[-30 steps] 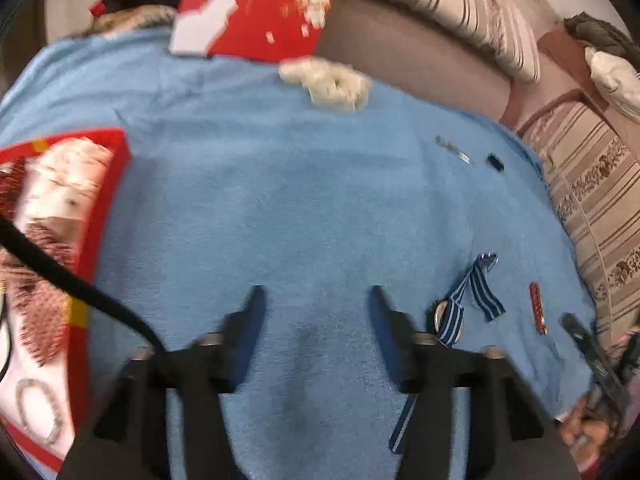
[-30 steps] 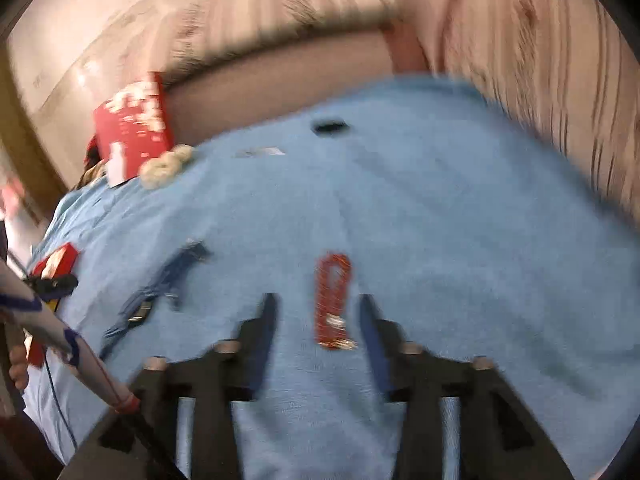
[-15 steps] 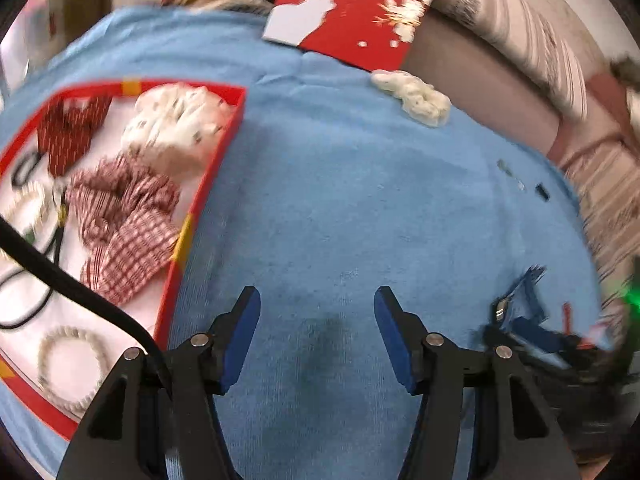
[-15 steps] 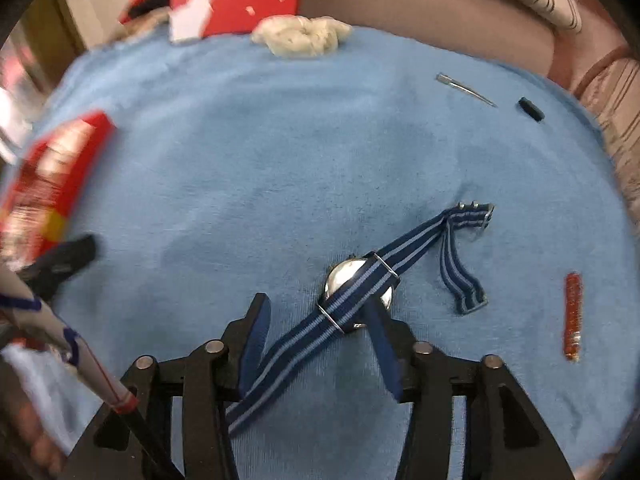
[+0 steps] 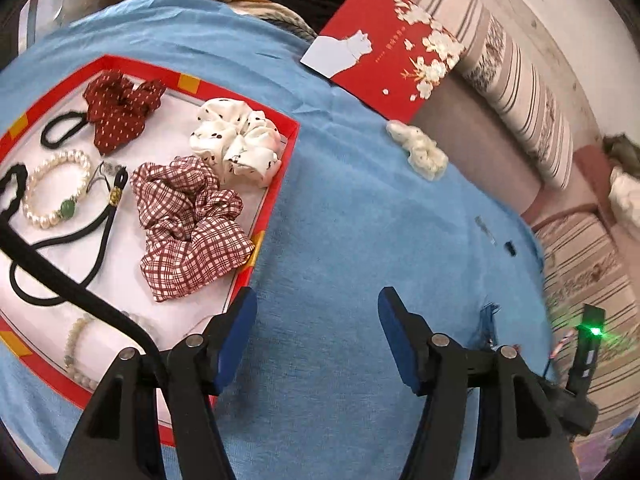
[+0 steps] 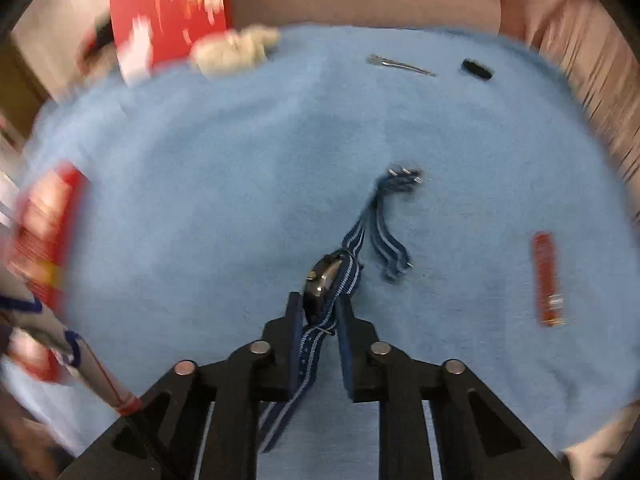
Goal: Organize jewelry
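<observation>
My right gripper is shut on a watch with a blue striped strap, gripping it at the case; the strap trails ahead over the blue towel and back under the gripper. My left gripper is open and empty over the towel, just right of the red-rimmed tray. The tray holds scrunchies, a pearl bracelet and black hair ties. A red beaded bar lies right of the watch.
A silver hair clip and a small black piece lie at the towel's far side. A cream scrunchie and a red card are at the back. A striped sofa surrounds the towel. The right gripper's body shows in the left wrist view.
My right gripper has closed on the watch's case and the strap has shifted. My left gripper has swung left, bringing the tray fully into view; it stays open.
</observation>
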Tool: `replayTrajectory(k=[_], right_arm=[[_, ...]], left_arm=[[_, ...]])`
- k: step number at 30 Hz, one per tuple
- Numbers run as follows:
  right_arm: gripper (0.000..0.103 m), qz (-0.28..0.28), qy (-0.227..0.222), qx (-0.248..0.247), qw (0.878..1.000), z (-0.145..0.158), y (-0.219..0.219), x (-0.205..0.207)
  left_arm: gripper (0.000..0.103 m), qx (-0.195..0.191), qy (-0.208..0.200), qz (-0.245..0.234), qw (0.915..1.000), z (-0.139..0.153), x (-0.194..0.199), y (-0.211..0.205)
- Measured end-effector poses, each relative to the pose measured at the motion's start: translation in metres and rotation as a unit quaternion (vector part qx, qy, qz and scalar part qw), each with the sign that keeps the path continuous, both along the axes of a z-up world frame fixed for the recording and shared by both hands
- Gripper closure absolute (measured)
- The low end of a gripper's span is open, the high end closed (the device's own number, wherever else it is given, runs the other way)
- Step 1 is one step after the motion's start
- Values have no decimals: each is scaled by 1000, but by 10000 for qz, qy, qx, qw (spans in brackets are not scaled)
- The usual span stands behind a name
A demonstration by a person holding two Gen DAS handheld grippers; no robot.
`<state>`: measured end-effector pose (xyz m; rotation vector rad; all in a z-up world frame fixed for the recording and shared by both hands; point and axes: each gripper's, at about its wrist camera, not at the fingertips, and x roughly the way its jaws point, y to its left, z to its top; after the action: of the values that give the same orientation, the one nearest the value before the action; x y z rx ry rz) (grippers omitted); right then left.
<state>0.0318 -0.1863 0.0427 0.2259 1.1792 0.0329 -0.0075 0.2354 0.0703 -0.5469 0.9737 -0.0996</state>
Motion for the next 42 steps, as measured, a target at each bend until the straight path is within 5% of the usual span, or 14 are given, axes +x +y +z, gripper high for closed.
replayTrajectory(k=[4,9,15,20,25,31,42], right_arm=[[89,142,-203,1091,9937,14,6,8],[90,913,-686,2290,9667,33,49,13],[94,578,-318,1803,9814,-17,31,12],[90,341,-325,1243,9911,-18,-11,-6],[59,153,-709,474,9962,10,-65,-33],[44,-335,-832,-543,9945,17,-141,-50],[41,-543,-646,-125,9963,-22,-177,-39]], left_arm=[[41,-56,20,51,10000,-1,3,1],[41,29,-8,53,10000,-1,5,-3],[41,360,12,-83,9993,-3,10,-19],[40,404,7,-306,9987,-3,13,-33],[37,231,153,-569,9980,-14,20,-53],[37,234,364,-841,9955,-32,26,-80],[25,666,-19,-1090,9918,-30,22,-117]])
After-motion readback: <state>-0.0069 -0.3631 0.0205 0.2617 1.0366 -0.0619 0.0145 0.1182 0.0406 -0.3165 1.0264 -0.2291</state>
